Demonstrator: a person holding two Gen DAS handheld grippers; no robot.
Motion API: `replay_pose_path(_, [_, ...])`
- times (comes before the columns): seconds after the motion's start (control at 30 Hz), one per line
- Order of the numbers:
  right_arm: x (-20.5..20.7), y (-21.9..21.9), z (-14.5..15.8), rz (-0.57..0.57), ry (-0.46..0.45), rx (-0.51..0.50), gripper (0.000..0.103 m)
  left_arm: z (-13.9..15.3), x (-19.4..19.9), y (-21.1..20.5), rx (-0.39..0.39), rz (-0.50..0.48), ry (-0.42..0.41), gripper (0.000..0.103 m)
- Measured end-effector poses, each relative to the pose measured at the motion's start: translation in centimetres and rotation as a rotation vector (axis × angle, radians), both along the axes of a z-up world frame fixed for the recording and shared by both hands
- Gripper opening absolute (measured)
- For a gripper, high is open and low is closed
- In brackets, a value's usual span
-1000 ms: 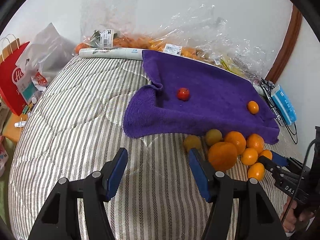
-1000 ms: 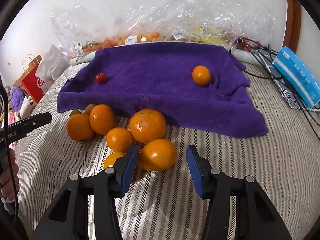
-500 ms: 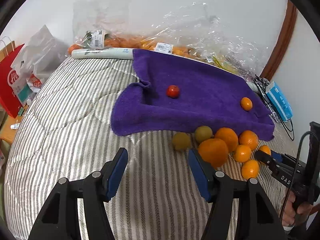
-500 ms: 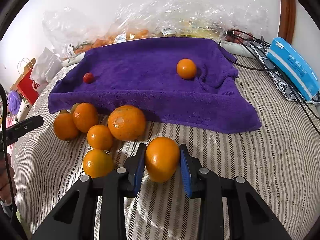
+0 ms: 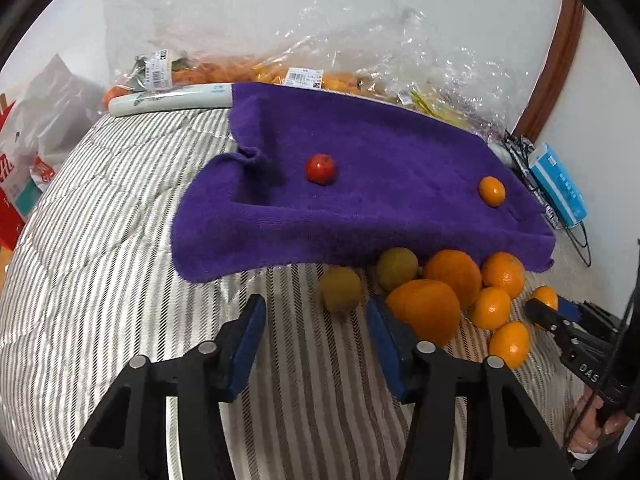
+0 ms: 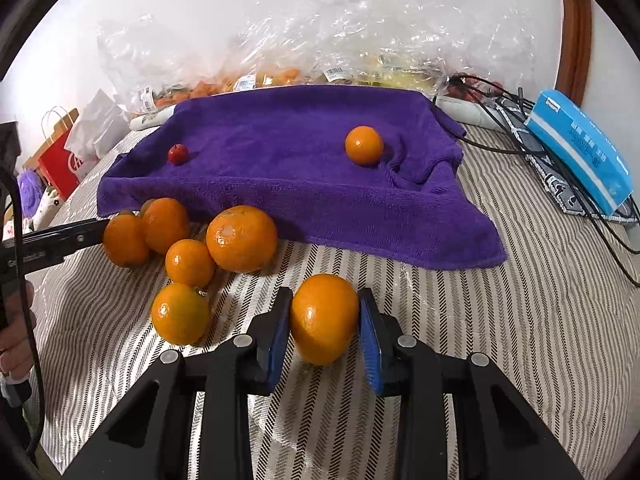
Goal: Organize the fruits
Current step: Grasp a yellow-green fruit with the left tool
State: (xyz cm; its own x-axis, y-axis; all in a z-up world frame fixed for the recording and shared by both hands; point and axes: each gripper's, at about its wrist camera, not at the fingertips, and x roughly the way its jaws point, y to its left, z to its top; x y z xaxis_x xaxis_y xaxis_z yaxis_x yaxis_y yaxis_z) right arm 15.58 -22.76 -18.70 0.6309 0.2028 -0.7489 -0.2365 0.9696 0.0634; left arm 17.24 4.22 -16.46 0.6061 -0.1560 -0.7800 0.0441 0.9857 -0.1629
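Glossy, round orange (image 6: 324,318); pinched in right hand-held gripper (image 6: 324,332).

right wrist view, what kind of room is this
Probably a bedroom at home: the fruit lies on a soft striped quilt like a bed, with a purple towel spread on it, a stuffed toy and shopping bags beside it.

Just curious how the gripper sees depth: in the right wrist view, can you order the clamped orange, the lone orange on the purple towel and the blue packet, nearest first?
1. Clamped orange, between the right gripper pads.
2. Lone orange, mid-towel.
3. Blue packet, far right.
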Motion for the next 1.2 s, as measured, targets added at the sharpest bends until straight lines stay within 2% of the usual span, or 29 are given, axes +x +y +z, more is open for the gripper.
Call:
replay_pose_path(0.03, [0.0, 0.1, 0.0, -0.001, -0.003, -0.004, 0.032, -0.2, 0.1, -0.1, -0.002, -0.007, 0.0, 0.043])
replay_pose_path(0.27, [0.5, -0.2, -0.1, -0.01, -0.001, 0.012, 0.032, -0.6, 0.6, -0.5, 0.01, -0.029, -0.041, 0.038])
replay_pose_path(0.33, [0.6, -0.3, -0.2, -0.013, 0.002, 0.021, 0.032, -0.7, 0.7, -0.6, -0.005, -0.045, -0.044, 0.027])
replay_pose_path(0.37, [0.6, -0.3, -0.2, -0.013, 0.001, 0.021, 0.032, -0.7, 0.8, -0.6, -0.016, -0.055, -0.045, 0.024])
replay_pose_path(0.57, [0.5, 0.1, -0.3, -0.017, -0.004, -0.01, 0.032, -0.9, 1.0, -0.3, -0.053, -0.044, -0.043, 0.024])
replay_pose_path(0.8, [0.5, -0.1, -0.3, -0.022, -0.001, 0.004, 0.032, -0.9, 1.0, -0.3, -0.069, -0.029, -0.043, 0.024])
replay_pose_path(0.93, [0.4, 0.5, -0.2, -0.019, -0.011, -0.033, 0.032, -0.9, 0.8, 0.0, -0.081, -0.028, -0.047, 0.024])
replay_pose_path(1.2, [-0.1, -0.1, 0.2, -0.03, -0.036, 0.01, 0.032, 0.0, -0.3, 0.3, -0.07, -0.018, -0.106, 0.024])
